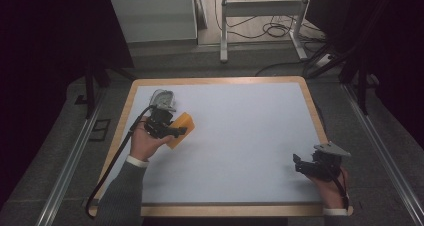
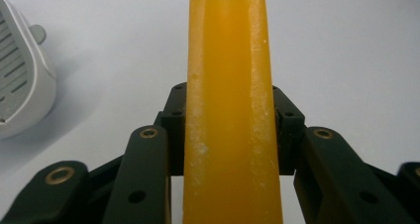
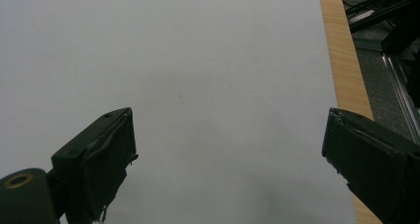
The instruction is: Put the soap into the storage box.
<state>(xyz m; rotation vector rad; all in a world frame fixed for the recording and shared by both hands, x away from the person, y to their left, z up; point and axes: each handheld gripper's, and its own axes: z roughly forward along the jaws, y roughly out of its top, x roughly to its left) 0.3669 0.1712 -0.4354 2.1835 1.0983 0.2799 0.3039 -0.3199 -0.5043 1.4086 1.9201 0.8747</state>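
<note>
Two grippers work over a white table top (image 1: pixel 240 136) with a wooden rim. At the left side of the high view the left gripper (image 1: pixel 176 131) pinches an orange sponge-like block (image 1: pixel 181 128); the person's left hand (image 1: pixel 147 141) wraps the gripper's body from below, a grey sleeve (image 1: pixel 122 196) behind it. In the left gripper view the orange block (image 2: pixel 230 110) stands between the two black jaws, which press against its two sides low down, and it runs up and away from them to the top edge of that view, with a shallow notch at its far end. Its surface is rough and speckled with pale grains. A white device with a slotted grille (image 2: pixel 20 85) lies on the table just beside the block, to the left in this view; from above it sits just behind the left gripper (image 1: pixel 164 99).

The right gripper (image 1: pixel 300 164) hovers near the table's right front corner, well apart from the block. Its jaws are spread wide with bare table between them (image 3: pixel 228 149)
</note>
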